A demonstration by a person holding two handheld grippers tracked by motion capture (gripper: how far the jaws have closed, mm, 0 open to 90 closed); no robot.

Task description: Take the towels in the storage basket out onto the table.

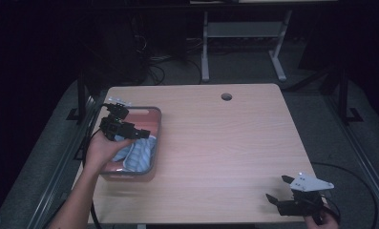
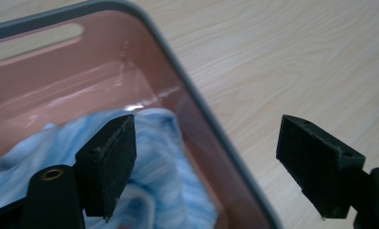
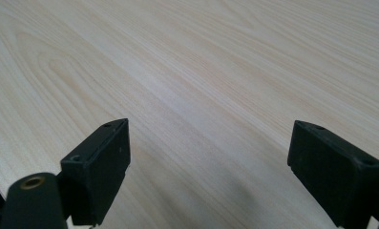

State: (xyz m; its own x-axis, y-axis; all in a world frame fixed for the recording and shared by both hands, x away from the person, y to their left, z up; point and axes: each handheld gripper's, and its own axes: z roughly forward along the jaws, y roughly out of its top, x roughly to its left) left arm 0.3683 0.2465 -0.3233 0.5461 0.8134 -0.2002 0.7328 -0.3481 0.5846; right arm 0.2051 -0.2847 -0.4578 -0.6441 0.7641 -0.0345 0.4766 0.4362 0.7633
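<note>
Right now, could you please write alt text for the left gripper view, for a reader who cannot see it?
The open left gripper hangs over the grey rim of a pink basket holding a blue striped cloth. One jaw is above the cloth, the other above the wooden table.

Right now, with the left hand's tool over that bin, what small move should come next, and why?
Probably lower the left gripper onto the blue striped cloth in the pink bin. Its fingers stand open, one above the cloth, the other over the table outside the rim, holding nothing.
</note>
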